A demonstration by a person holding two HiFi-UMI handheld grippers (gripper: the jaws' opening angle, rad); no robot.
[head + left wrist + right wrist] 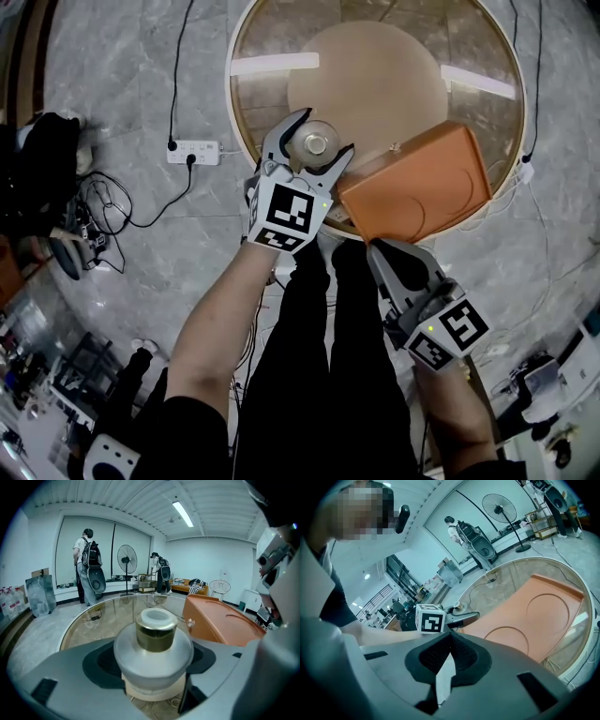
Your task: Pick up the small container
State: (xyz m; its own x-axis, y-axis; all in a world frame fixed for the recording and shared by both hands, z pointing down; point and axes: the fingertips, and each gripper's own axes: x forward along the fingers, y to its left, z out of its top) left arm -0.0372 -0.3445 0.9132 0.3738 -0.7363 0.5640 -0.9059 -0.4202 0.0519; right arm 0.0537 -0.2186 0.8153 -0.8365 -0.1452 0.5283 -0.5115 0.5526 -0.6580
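The small container (pixel 314 143), a frosted jar with a gold collar and white cap, stands near the front edge of the round glass table (pixel 375 66). My left gripper (pixel 325 132) is open with one jaw on each side of it. In the left gripper view the container (pixel 157 630) fills the gap between the pads; I cannot see any pressing contact. My right gripper (pixel 380 248) hangs below the table's edge, shut and empty, its pads together in the right gripper view (pixel 449 639). That view also shows the left gripper's marker cube (pixel 430 618).
An orange tray (pixel 422 183) with round recesses lies just right of the container and overhangs the table's front edge. A power strip (pixel 192 150) and cables lie on the floor to the left. People with backpacks (pixel 89 566) and a standing fan (pixel 126 559) are far behind the table.
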